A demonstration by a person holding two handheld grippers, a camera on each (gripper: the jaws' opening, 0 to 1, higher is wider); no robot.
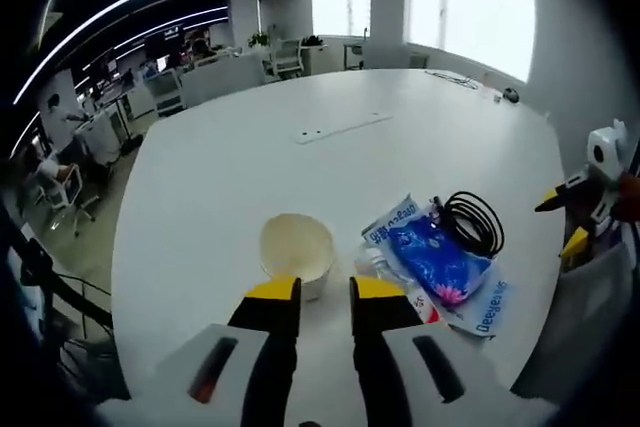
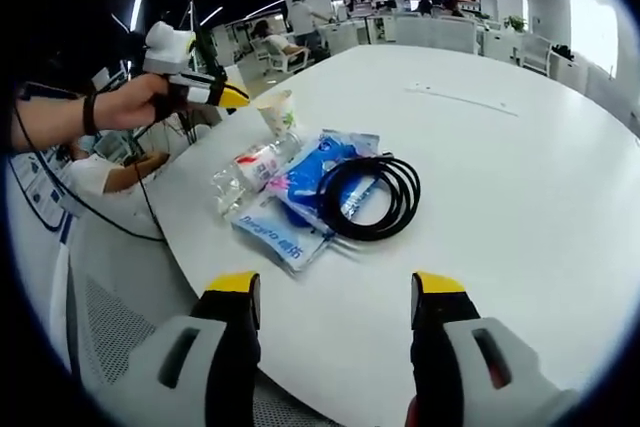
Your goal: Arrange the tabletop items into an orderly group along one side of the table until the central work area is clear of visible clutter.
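Surface: large white round table (image 2: 520, 147) in an open office.
Items: cream paper cup (image 1: 297, 250), blue plastic packet (image 2: 300, 197), black coiled cable (image 2: 368, 197), clustered near one edge.
Left gripper (image 1: 325, 292): jaws slightly apart, just before cup.
Right gripper (image 2: 335, 292): jaws wide apart, empty.

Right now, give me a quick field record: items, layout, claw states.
surface: round white table
items: cream paper cup; blue printed plastic packet; coiled black cable; clear plastic bottle
layout: cable lies on the packet; bottle beside the packet; cup stands apart
left claw: jaws slightly apart, just short of the cup, holding nothing
right claw: wide open, short of the packet
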